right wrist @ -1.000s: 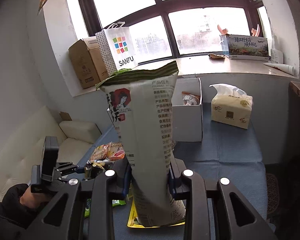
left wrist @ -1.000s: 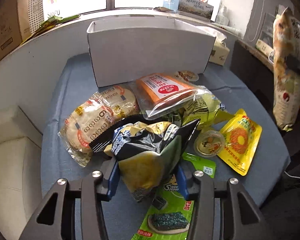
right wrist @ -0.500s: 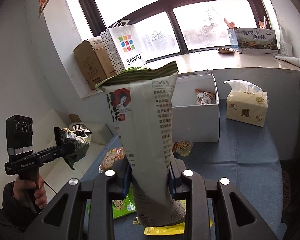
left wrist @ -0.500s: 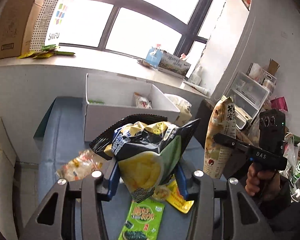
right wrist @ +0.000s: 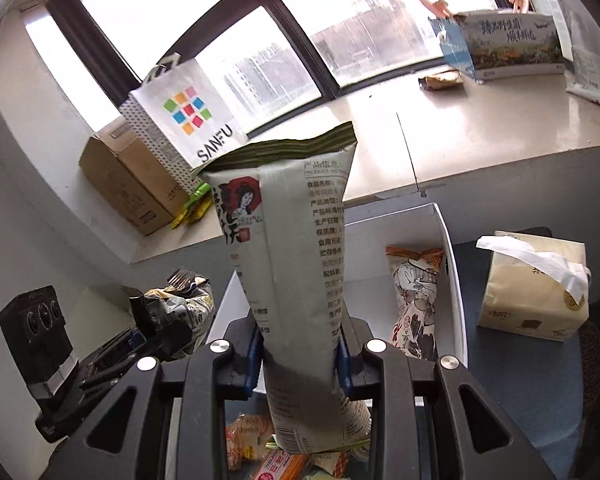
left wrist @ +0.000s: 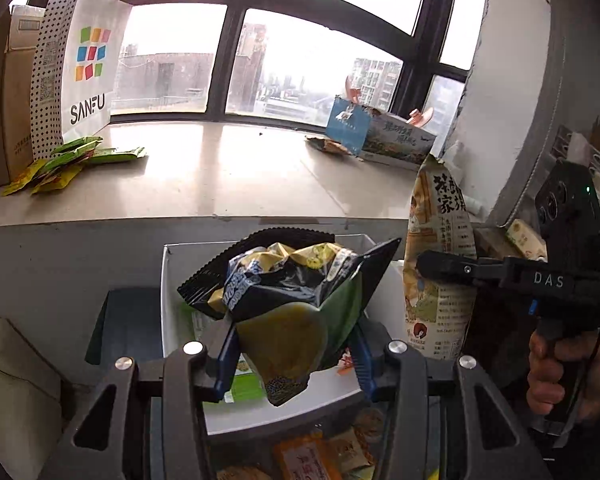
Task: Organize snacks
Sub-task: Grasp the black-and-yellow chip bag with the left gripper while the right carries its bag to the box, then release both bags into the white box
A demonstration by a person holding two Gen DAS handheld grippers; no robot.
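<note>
While the left tool (left wrist: 292, 354) pinches a crumpled black-and-yellow foil chip bag (left wrist: 288, 300) above the white cardboard box (left wrist: 172, 300), the right tool (right wrist: 296, 358) clamps a tall pale paper-look snack pouch (right wrist: 296, 272) beside it; releasing together could make them collide and spill over the rim.

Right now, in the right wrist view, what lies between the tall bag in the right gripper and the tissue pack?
A standing snack packet inside the white box, then the box's right wall; tall bag, right gripper, tissue pack.
</note>
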